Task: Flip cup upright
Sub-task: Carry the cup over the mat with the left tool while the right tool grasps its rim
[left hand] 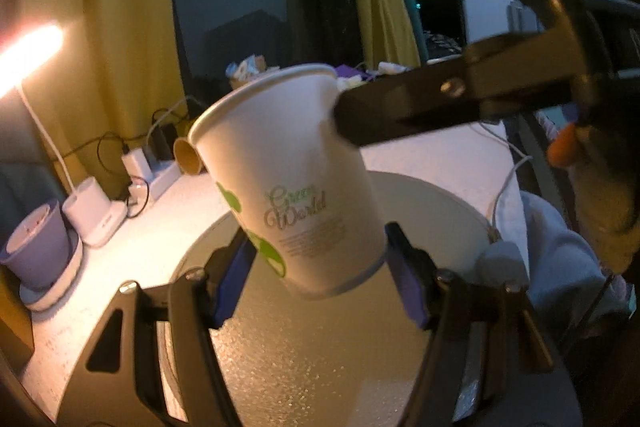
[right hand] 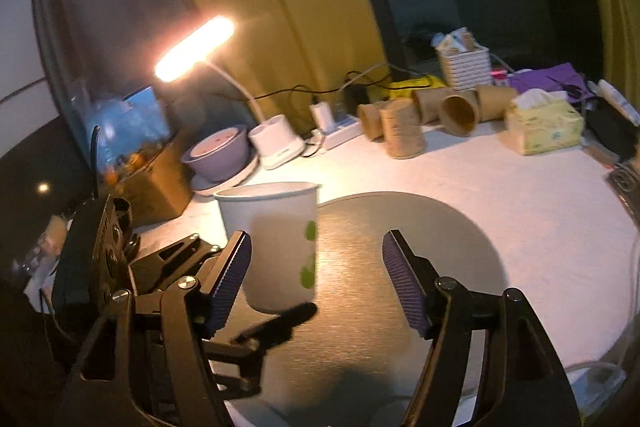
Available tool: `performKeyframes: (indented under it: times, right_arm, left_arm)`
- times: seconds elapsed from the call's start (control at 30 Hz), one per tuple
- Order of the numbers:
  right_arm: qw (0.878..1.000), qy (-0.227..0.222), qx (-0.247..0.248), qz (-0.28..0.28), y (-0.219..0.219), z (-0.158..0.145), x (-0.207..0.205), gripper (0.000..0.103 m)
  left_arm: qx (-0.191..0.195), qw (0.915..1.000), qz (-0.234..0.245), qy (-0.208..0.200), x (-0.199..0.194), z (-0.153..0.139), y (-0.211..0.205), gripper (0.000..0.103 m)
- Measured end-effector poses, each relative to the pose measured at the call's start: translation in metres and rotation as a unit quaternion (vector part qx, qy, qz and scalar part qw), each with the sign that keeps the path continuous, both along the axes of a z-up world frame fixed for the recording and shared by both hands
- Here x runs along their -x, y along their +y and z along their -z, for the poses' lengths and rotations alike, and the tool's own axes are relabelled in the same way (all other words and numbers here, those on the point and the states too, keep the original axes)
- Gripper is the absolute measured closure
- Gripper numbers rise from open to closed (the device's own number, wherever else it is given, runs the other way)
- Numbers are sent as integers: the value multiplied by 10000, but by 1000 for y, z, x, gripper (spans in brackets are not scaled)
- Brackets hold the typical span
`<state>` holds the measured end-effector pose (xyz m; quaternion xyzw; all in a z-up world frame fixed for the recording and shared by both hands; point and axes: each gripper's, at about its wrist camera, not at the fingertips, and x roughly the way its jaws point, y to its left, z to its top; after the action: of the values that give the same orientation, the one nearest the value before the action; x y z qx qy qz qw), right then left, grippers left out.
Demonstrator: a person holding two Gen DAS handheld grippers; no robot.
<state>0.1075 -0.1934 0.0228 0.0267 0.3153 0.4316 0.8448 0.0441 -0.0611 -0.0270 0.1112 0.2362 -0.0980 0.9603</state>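
Note:
A white paper cup (left hand: 296, 183) with green print is held rim-up, slightly tilted, above a round silver tray (left hand: 320, 355). My left gripper (left hand: 316, 267) is shut on the cup's lower part, its purple pads against both sides. In the right wrist view the cup (right hand: 280, 247) stands at the left over the tray (right hand: 420, 227). My right gripper (right hand: 316, 283) is open and empty, its left finger just beside the cup. One right finger (left hand: 404, 111) reaches in near the cup's rim in the left wrist view.
A lit desk lamp (right hand: 196, 47) and its white base (right hand: 276, 143) stand at the table's back left, beside a purple bowl (right hand: 218, 153). Cardboard tubes (right hand: 404, 135), a tissue box (right hand: 544, 127), a power strip and cables line the back.

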Motion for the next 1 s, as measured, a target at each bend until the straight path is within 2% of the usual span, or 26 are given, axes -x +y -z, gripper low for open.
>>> performKeyframes:
  times: [0.27,0.47,0.8,0.9,1.0]
  right_arm:
    - [9985,64,43,-534,16,4,6,29]
    - [9982,93,102,-592,21,3,-1,29]
    - [9967,302,15,-759,19,2,-7,29]
    - [9962,304,39,-811,21,2,-7,34]
    - [9960,315,64,-829,23,2,-8,34]
  left_arm:
    - [-136,9996,213,-91,5,-1,-1,37]
    - [-266,9988,337,-255,13,-1,-9,37]
    - [-386,9975,500,-303,15,1,-14,37]
    - [-372,9977,489,-292,15,1,-13,37]
    - [-318,9980,471,-264,12,1,-10,37]
